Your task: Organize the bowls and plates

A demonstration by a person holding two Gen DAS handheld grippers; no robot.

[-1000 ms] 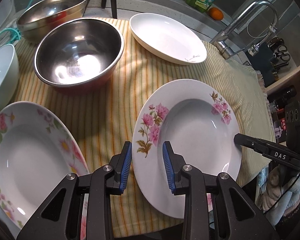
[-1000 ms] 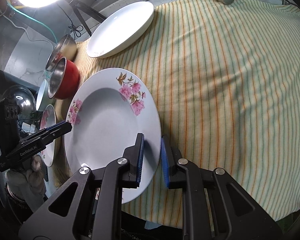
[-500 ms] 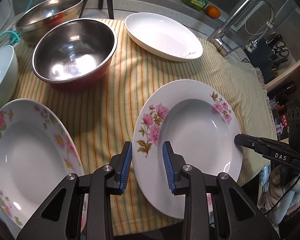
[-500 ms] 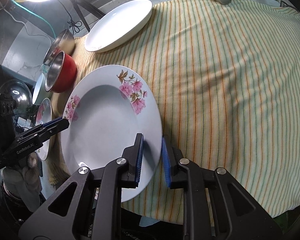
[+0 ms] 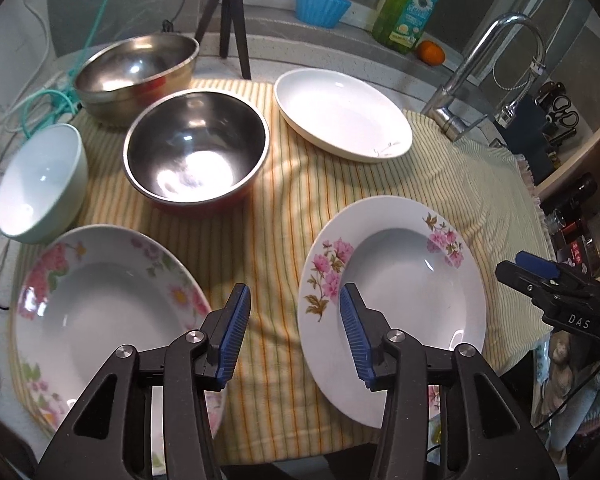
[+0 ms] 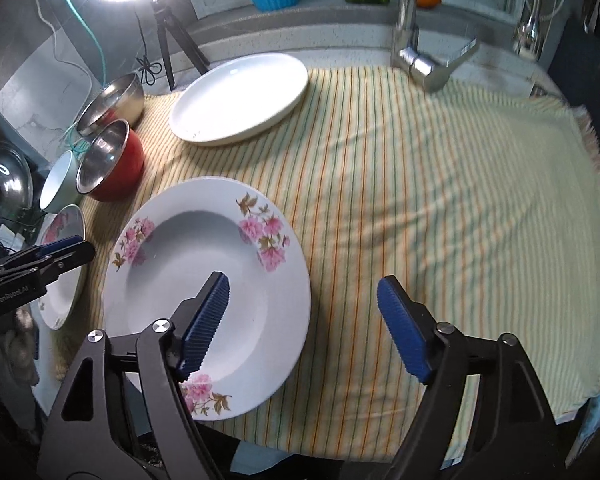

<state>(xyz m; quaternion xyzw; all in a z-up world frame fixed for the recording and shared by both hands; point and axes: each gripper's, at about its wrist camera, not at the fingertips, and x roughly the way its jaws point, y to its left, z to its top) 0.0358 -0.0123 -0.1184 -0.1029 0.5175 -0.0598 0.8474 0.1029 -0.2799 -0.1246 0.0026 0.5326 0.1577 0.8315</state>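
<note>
A yellow striped cloth [image 6: 440, 184] covered the surface, carrying every dish. Largest among them, a floral soup plate [image 6: 204, 280] with pink blossoms lay flat near the cloth's front edge, and a second floral plate [image 5: 100, 320] sat at the cloth's front left corner, well apart from the first. A plain white plate [image 5: 342, 114] rested at the back, near the chrome faucet [image 5: 480, 80]. Between the plates stood a steel bowl with a red outside [image 5: 196, 148]; a larger steel bowl [image 5: 136, 72] sat behind it and a white ceramic bowl [image 5: 42, 184] to its left, just behind the second floral plate. The left tool [image 5: 294, 334] hovered with its blue pads spread over the strip of cloth between the two floral plates, pinching nothing. The right tool [image 6: 302, 330] was spread wide, one pad above the floral soup plate's well and the other over bare cloth, straddling the plate's right rim; whether it touched could not be told. On the ledge behind stood a green dish-soap bottle [image 5: 410, 8], a blue fluted cup [image 5: 322, 0] and a small orange [image 5: 431, 52].
</note>
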